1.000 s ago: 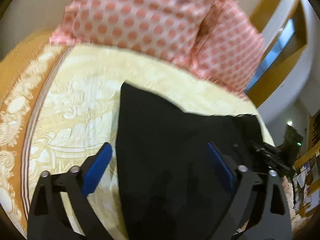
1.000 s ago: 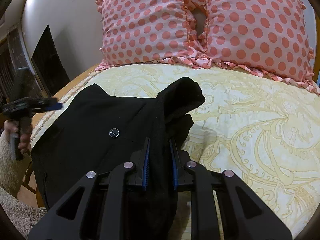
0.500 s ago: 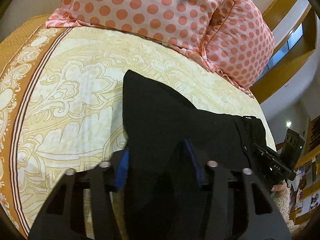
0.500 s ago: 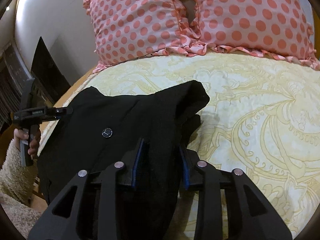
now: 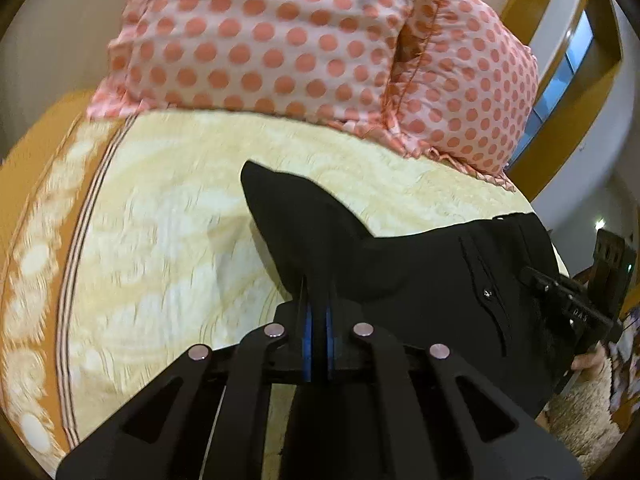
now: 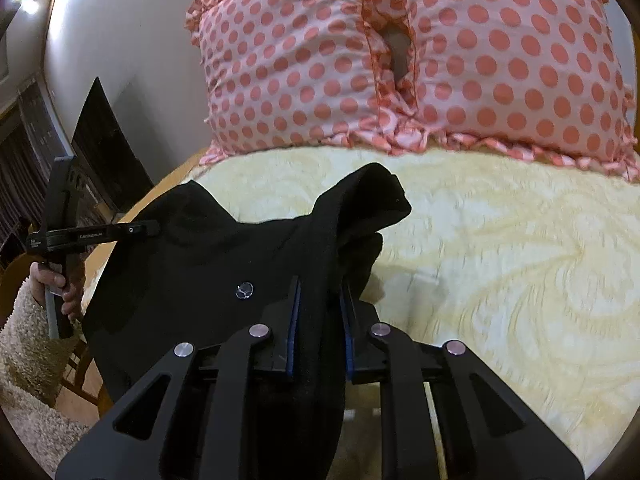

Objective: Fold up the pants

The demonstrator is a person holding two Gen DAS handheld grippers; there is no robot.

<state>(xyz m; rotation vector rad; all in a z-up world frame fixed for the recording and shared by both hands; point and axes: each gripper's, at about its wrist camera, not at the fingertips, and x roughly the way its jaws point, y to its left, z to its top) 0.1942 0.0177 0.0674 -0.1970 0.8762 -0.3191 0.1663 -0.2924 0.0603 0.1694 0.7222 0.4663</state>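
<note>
Black pants (image 5: 420, 280) are held up over a yellow patterned bedspread (image 5: 168, 248). My left gripper (image 5: 316, 312) is shut on one end of the pants, and a corner of cloth sticks up past its fingers. My right gripper (image 6: 320, 312) is shut on the other end of the pants (image 6: 192, 264), near a silver button (image 6: 244, 290). The bunched waistband stands up above the right fingers. Each gripper also shows from the side in the other's view: the right one (image 5: 576, 312), the left one (image 6: 92, 236).
Two pink polka-dot pillows (image 6: 400, 52) lean at the head of the bed; they also show in the left wrist view (image 5: 300, 40). The bedspread has an orange border (image 5: 36, 200) on the left side. A dark screen (image 6: 104, 148) stands against the wall.
My left gripper went from wide open around the pants edge to shut on it. Both grippers have lifted the pants slightly. The right stays clamped.
</note>
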